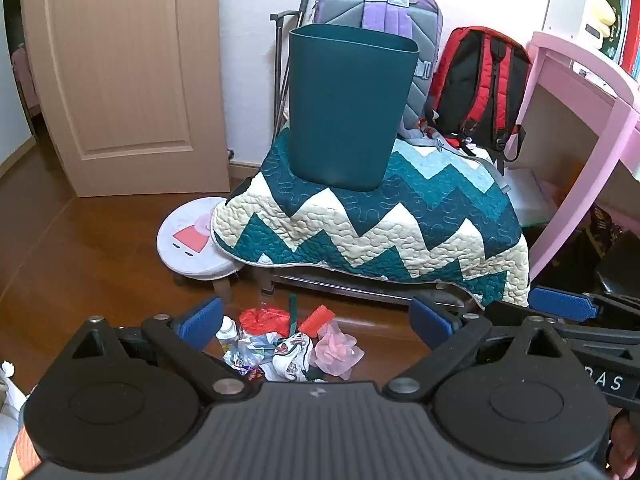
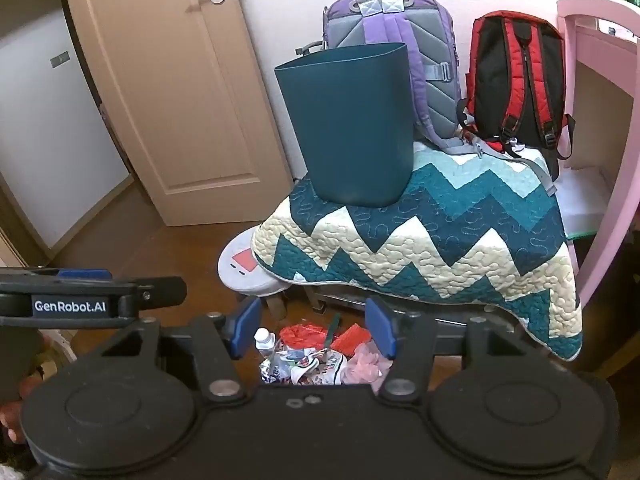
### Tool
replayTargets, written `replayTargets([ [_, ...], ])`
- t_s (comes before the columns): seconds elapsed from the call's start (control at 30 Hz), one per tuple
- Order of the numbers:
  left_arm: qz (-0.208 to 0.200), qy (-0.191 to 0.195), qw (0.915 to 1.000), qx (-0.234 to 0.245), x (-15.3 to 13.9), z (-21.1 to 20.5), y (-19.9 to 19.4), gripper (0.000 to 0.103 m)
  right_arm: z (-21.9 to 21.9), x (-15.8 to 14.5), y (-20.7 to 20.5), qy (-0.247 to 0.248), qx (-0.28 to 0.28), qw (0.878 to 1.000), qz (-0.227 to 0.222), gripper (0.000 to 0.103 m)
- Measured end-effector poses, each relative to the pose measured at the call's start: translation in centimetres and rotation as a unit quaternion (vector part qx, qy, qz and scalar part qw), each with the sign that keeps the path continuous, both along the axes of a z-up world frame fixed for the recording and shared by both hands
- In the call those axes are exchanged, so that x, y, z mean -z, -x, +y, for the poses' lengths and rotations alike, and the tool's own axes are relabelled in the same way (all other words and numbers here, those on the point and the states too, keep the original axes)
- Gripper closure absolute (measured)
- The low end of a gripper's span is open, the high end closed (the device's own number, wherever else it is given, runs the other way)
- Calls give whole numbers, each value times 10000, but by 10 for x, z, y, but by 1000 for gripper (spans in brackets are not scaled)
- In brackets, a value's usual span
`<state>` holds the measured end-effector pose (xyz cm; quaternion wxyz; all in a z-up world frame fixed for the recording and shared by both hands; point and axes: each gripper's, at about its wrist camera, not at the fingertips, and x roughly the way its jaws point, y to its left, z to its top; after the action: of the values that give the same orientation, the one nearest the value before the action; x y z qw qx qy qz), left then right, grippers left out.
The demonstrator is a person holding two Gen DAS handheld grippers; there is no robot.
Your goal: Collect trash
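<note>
A pile of trash lies on the wooden floor in front of a low bench. In it are a small white bottle, red wrappers, crumpled printed paper and a pink tissue. A tall teal bin stands upright on the bench's zigzag quilt. My left gripper hovers open above the pile with nothing between its blue pads. Beside it, my right gripper is open too, also over the pile.
A purple backpack and a red-and-black backpack lean on the wall behind the bin. A round white stool stands left of the bench, a pink desk to the right, and a beige door at left.
</note>
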<state>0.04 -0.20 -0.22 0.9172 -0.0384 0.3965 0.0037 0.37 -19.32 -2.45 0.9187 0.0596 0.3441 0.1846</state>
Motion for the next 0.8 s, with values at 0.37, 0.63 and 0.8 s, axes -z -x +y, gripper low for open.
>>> replayTargets([
  [0.37, -5, -3, 10000, 91, -1, -1, 1, 3, -1, -3, -5, -19, 7, 10000, 66, 45],
  [0.63, 15, -55, 9999, 147, -2, -3, -2, 3, -3, 0, -4, -73, -5, 10000, 65, 45],
  [0.8, 4, -46, 9999, 112, 1, -3, -2, 3, -4, 0, -4, -97, -29, 9999, 70, 45],
])
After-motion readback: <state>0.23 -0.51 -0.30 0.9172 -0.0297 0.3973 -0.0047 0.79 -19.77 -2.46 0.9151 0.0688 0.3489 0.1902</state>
